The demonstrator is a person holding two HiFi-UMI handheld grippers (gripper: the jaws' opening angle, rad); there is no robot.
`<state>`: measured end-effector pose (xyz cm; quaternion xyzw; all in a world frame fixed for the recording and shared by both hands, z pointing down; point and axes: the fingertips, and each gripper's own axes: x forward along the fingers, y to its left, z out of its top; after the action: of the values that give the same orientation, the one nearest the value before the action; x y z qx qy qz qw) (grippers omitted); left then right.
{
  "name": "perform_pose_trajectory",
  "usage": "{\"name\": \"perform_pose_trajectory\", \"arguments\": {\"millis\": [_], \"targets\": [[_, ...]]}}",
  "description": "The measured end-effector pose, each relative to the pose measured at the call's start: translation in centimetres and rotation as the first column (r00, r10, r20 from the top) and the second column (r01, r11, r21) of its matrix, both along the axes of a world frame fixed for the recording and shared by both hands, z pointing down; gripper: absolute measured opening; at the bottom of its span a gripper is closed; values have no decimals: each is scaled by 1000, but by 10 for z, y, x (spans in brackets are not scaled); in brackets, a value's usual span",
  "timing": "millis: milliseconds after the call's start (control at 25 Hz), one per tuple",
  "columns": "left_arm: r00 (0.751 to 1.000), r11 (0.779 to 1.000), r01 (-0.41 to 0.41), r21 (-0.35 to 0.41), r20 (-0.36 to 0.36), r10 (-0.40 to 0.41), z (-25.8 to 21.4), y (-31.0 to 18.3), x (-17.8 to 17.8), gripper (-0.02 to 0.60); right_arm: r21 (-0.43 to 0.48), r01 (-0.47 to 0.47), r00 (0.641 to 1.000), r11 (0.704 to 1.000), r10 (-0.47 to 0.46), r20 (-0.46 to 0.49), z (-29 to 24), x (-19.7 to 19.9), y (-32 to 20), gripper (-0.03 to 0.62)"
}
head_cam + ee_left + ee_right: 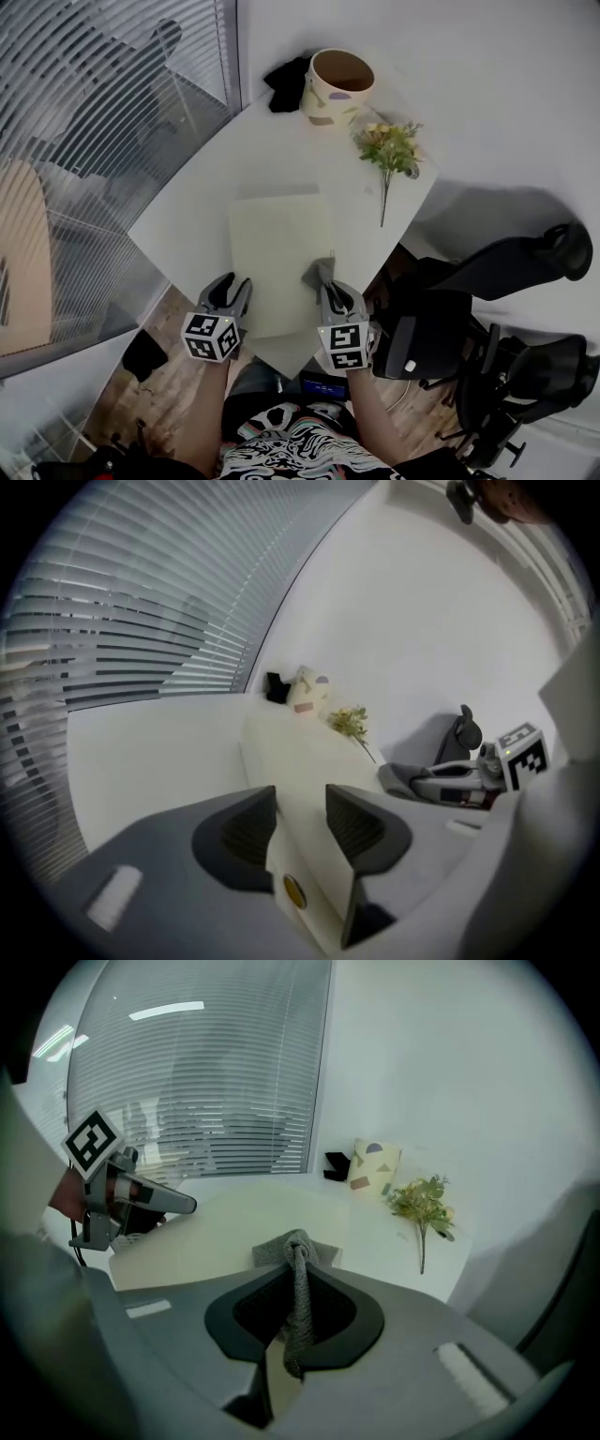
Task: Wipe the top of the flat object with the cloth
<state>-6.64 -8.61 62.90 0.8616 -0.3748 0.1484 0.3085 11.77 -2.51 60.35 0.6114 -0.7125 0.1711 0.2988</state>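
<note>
A pale cream flat object (277, 248) lies on the white table (187, 220), its near end reaching past the table's corner. My left gripper (234, 289) sits at its left near edge; in the left gripper view the jaws (300, 794) close on that edge from both sides, and the flat object (298, 752) runs on between them. My right gripper (326, 281) is shut on a grey cloth (319, 272) at the object's right edge. In the right gripper view the cloth (296, 1252) bunches between the jaws (298, 1274) and rests on the flat object (225, 1227).
At the table's far end stand a patterned pot (337, 82), a black item (286, 82) and a sprig of flowers (389, 150). Black office chairs (487, 300) crowd the right side. A glass wall with blinds (94, 141) runs along the left.
</note>
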Motion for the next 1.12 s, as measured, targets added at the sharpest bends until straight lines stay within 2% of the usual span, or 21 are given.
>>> {"name": "perform_pose_trajectory", "arguments": {"millis": [200, 640, 840, 1120], "targets": [[999, 999, 46, 9, 15, -46, 5, -3, -2, 178, -47, 83, 996, 995, -85, -33, 19, 2, -3, 20], [992, 996, 77, 34, 95, -80, 9, 2, -3, 179, -68, 202, 979, 977, -199, 54, 27, 6, -8, 18], [989, 991, 137, 4, 57, -137, 9, 0, -5, 178, -71, 223, 971, 972, -215, 101, 27, 8, -18, 18], [983, 983, 182, -25, 26, -181, 10, 0, -7, 178, -67, 257, 966, 964, -253, 59, 27, 5, -33, 18]]}}
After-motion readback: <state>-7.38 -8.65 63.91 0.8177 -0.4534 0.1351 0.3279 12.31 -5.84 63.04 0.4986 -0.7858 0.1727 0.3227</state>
